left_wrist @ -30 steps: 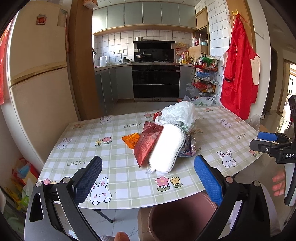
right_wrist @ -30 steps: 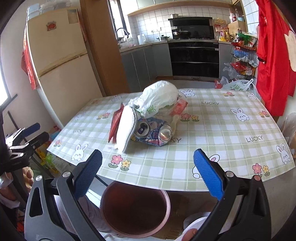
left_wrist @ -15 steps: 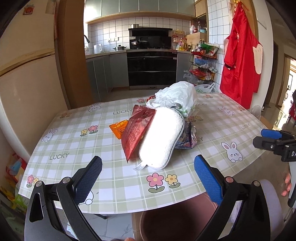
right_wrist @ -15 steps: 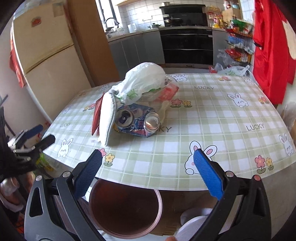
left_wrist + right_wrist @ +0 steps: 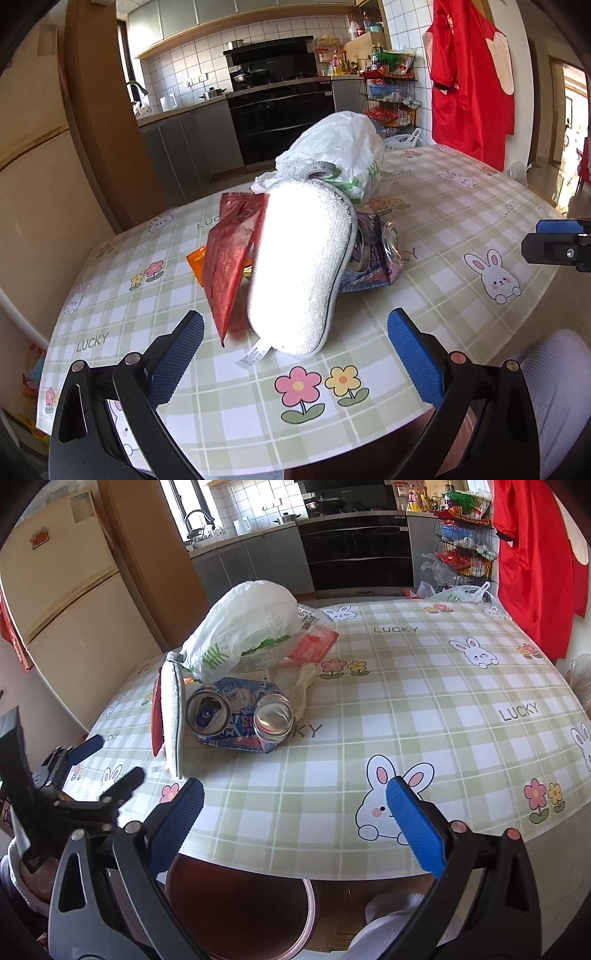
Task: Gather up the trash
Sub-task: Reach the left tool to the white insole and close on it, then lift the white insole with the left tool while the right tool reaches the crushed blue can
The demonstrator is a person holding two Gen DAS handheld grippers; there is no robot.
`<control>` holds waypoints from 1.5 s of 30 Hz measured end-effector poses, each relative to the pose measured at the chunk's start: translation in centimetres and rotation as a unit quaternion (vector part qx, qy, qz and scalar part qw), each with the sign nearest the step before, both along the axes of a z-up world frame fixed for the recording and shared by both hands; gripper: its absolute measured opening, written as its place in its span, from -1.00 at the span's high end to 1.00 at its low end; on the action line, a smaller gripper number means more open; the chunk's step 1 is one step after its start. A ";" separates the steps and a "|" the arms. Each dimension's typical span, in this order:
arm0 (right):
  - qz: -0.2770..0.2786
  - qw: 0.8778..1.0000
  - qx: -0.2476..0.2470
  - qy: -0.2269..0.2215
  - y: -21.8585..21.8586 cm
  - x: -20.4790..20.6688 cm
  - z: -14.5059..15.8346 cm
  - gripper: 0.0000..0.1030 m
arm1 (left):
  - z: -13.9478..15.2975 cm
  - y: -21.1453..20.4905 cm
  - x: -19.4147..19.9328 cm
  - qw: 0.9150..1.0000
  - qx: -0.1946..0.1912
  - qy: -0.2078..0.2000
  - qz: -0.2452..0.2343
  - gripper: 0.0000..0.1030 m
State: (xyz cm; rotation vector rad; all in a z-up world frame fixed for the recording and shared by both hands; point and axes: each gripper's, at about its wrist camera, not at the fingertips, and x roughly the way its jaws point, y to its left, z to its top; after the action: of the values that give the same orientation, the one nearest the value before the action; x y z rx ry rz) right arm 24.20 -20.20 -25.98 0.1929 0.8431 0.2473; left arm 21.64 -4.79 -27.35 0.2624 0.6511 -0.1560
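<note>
A heap of trash lies mid-table: a white padded insole-like piece [image 5: 299, 266] [image 5: 173, 716], a red foil wrapper [image 5: 229, 254], an orange packet [image 5: 197, 258], a white plastic bag [image 5: 340, 151] [image 5: 243, 631], two crushed cans [image 5: 207, 710] [image 5: 273, 716] on a blue wrapper, and a red tray [image 5: 312, 646]. My left gripper [image 5: 295, 354] is open and empty just before the white piece. My right gripper [image 5: 295, 823] is open and empty over the table's near edge. A brown trash bin [image 5: 240, 904] stands below that edge.
The table [image 5: 424, 701] has a green checked cloth with rabbits. A fridge [image 5: 62, 590] stands at left, kitchen counters and an oven [image 5: 284, 114] behind, and a red apron [image 5: 469, 85] hangs at right. The left gripper also shows in the right wrist view [image 5: 85, 775].
Both grippers have moved forward toward the trash heap, which looms larger. The left gripper is now close to the white piece. Both stay open.
</note>
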 end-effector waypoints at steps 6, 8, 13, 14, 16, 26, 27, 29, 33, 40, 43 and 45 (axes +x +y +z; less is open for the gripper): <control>-0.004 1.000 0.001 0.011 -0.3 0.7 -1.2 -0.89 | -3.3 -1.7 3.1 0.999 0.054 -0.008 0.001 -0.76; -0.008 1.000 0.001 0.016 -0.6 1.0 -1.6 -0.89 | -4.1 -1.6 4.0 0.997 0.070 -0.007 0.011 -0.70; -0.016 0.999 0.001 0.030 -1.2 1.5 -2.5 -0.89 | -5.2 -1.7 5.0 0.996 0.088 -0.009 0.014 -0.39; -0.017 0.999 0.001 0.030 -1.2 1.5 -2.5 -0.89 | -5.2 -1.5 5.0 0.996 0.085 -0.006 0.015 -0.28; -0.015 0.999 0.002 0.029 -1.3 1.5 -2.6 -0.89 | -5.0 -0.9 4.8 0.998 0.066 0.001 0.019 0.25; 0.013 1.000 -0.007 0.019 0.2 1.6 -2.8 -0.89 | -1.7 2.4 2.0 0.999 -0.008 -0.005 0.034 0.67; 0.018 1.000 -0.010 0.016 0.5 1.6 -2.8 -0.89 | -1.4 2.8 1.7 0.999 -0.018 -0.005 0.035 0.68; 0.025 0.999 -0.016 0.016 1.1 1.9 -2.9 -0.89 | -0.9 3.3 1.2 0.999 -0.038 0.001 0.034 0.68; 0.039 0.999 -0.017 -0.008 2.3 2.4 -2.6 -0.88 | 0.0 4.3 0.1 0.997 -0.067 0.001 0.039 0.68; 0.113 0.988 -0.028 -0.098 5.9 3.5 -1.3 -0.88 | 1.0 6.3 -2.1 0.990 -0.127 -0.004 0.052 0.68; 0.148 0.982 -0.044 -0.110 8.2 4.8 -1.7 -0.77 | 1.0 7.1 -3.2 0.988 -0.147 -0.003 0.048 0.68; 0.160 0.980 -0.051 -0.109 9.5 5.9 -2.1 -0.72 | 0.9 7.4 -3.5 0.987 -0.155 0.002 0.051 0.68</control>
State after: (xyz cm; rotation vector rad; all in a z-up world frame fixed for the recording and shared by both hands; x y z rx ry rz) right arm 30.06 -10.73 -28.06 -0.0670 0.6642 0.5163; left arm 18.10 2.59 -26.48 -0.0703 0.6329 -0.1574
